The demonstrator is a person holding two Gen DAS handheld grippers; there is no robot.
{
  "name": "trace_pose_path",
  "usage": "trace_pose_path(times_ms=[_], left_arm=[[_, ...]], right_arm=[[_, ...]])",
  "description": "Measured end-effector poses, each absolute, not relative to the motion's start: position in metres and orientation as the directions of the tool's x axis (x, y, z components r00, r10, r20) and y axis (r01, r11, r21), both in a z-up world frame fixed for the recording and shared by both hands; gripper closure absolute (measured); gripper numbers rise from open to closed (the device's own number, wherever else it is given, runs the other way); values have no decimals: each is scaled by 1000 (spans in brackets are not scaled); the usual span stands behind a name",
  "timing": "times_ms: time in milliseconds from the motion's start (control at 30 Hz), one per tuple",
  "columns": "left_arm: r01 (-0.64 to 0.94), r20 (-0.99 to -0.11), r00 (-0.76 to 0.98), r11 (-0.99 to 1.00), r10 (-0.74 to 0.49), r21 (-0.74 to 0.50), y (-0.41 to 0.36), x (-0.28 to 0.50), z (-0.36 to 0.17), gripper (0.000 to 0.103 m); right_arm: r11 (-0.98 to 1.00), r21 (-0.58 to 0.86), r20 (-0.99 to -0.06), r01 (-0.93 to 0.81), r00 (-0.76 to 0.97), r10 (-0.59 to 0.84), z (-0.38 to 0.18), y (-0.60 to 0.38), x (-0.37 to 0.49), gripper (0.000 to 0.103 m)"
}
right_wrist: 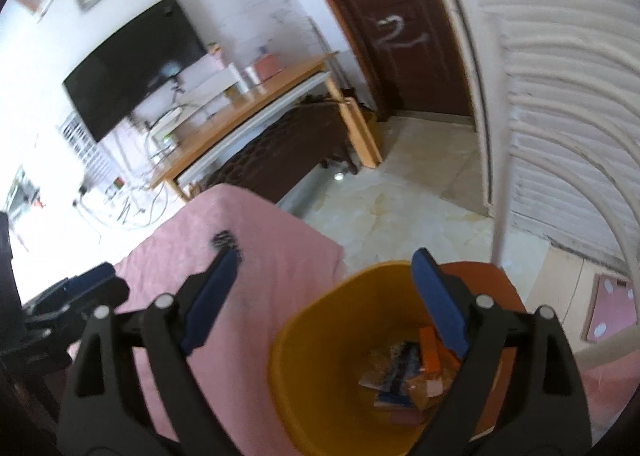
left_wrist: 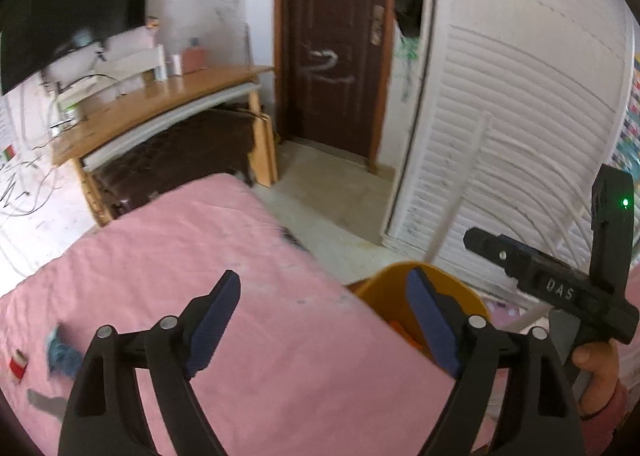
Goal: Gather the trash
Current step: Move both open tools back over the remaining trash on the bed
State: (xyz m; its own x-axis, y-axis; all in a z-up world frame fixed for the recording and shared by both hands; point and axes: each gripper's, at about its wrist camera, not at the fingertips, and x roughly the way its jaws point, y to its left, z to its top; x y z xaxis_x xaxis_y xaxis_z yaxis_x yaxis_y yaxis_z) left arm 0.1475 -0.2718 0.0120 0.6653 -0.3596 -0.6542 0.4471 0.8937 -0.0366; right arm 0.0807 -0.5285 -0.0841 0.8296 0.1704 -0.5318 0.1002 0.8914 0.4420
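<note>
Both the left gripper (left_wrist: 324,320) and right gripper (right_wrist: 320,298) are seen spread wide with nothing between the pads. The yellow bin (right_wrist: 316,340), wrappers inside, lies directly below the right gripper, beside the pink bed (left_wrist: 240,256). Remaining scraps (left_wrist: 60,352) lie lower left of the left gripper; a low approach over the open bedspread is judged best, keeping off the bed edge.

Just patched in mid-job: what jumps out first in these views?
The yellow bin beside the pink bed, with wrappers already in its bottom, under the open, empty right claw. Scraps lie on the bed at far left of the left view, beside the open left claw.
</note>
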Motion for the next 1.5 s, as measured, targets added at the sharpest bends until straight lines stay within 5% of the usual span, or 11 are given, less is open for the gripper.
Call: trace_pose_path(times_ms=[1067,1333,1500], left_arm=[[151,-450,873,982,-187,-115,-90,117,80,9],[-29,-532,847,999,2,-43,9,133,87,7],[-61,-619,785,997,13,-57,57,147,65,7]], right_arm=[[924,273,-590,-267,712,380,-38,-306,115,12],[892,239,-617,-383,650,444,-43,-243,123,11],[877,222,-650,-427,606,459,-50,-209,134,11]])
